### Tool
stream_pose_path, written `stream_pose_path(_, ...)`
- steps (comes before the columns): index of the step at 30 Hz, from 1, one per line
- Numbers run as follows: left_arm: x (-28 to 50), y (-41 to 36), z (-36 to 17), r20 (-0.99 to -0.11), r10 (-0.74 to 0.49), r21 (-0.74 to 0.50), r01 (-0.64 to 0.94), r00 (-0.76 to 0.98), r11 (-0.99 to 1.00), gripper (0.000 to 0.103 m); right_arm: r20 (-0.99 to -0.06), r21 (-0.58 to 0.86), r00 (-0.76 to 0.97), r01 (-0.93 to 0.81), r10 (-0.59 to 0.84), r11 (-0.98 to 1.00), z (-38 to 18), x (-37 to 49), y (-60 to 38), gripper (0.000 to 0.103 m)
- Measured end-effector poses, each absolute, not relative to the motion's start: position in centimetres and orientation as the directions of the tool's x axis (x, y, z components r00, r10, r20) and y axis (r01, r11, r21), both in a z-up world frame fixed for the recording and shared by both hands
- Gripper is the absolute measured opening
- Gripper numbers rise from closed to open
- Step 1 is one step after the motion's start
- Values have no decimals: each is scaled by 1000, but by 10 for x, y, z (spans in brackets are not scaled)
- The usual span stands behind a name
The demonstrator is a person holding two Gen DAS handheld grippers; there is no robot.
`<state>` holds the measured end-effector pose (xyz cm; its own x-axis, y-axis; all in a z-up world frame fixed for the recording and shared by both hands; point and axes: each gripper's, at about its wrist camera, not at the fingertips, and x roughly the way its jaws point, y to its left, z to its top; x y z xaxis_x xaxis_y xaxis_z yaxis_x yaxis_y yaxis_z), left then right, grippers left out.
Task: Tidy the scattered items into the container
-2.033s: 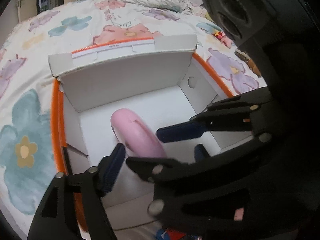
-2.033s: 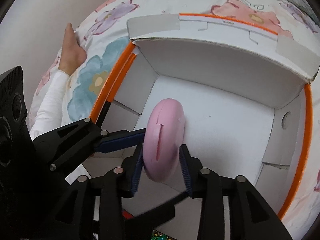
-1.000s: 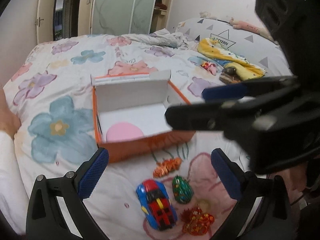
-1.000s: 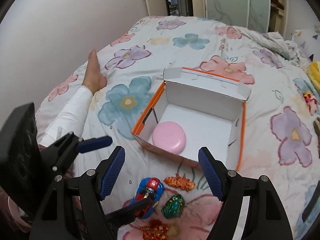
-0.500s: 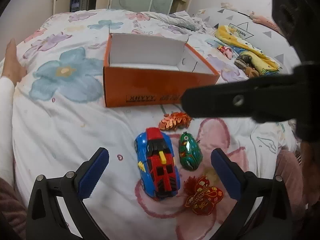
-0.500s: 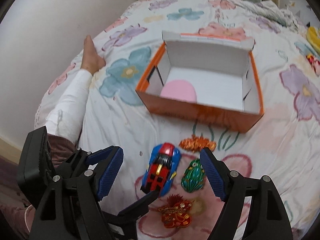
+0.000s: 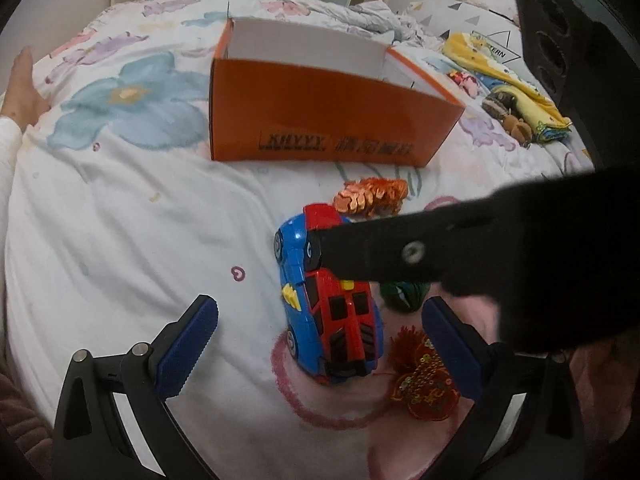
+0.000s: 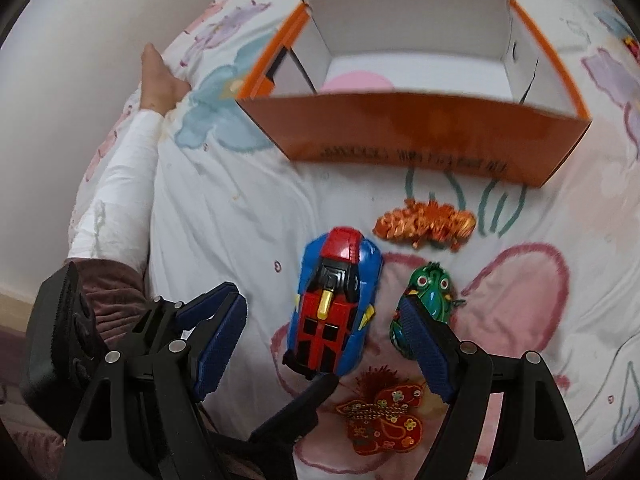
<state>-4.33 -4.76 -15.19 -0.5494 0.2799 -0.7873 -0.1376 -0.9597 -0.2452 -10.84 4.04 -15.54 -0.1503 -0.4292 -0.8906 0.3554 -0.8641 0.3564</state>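
Two hand-held grippers hang over a flowered bed, both spread wide and holding nothing, with four toys yet to be tidied into the orange box (image 8: 420, 136). The right gripper (image 8: 324, 344) straddles the blue-and-red toy car (image 8: 334, 304), its pads apart from the car's flanks. Its right-hand pad sits hard against the green frog (image 8: 430, 292), which lies just beside the car. The left gripper (image 7: 320, 344) frames the same car (image 7: 328, 308) from lower down.

The risk, by this reading, is a crowded pick. Closing here could catch the frog along with the car, or shove it onto the red sequined ornament (image 8: 380, 420) below. The soft bedding may let the car roll or tip out of a shallow pinch. With both grippers aimed at one toy, they could also foul each other.

Only the right wrist view looks down into the box, where a pink disc (image 8: 352, 80) already lies on the white floor. The left wrist view sees just the box's printed front wall, and the right gripper's dark arm hides most of the frog there. It alone shows the yellow cloth (image 7: 508, 76) far off beyond the box. The orange sequined toy (image 8: 426, 222) lies between car and box.
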Motion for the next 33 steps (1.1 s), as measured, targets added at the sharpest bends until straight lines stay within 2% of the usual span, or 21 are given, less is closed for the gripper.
stream_pose_path(15,-54,-53,-178,-821,285,-280,-87,-494,-956,102,-910,380,-44,308,-412,-872,-207,-119,25,79)
stream_pose_path(19,-58,-56,-181,-825,285,-284,-77,-488,-956,99,-916,371,-30,308,-399,-876,-212,-122,21,66)
stream_pose_path(21,-59,-56,-183,-829,284,-282,-79,-482,-956,95,-922,361,-27,306,-387,-881,-217,-123,21,59)
stream_pose_path(27,-55,-57,-181,-820,317,-306,-102,-476,-946,80,-926,348,-33,312,-376,-884,-220,-122,22,58)
stream_pose_path(31,-51,-57,-177,-806,354,-339,-120,-474,-933,61,-925,348,-32,320,-378,-881,-220,-121,20,58)
stream_pose_path(33,-50,-56,-175,-806,357,-341,-122,-473,-932,58,-924,352,-29,320,-381,-879,-221,-121,20,58)
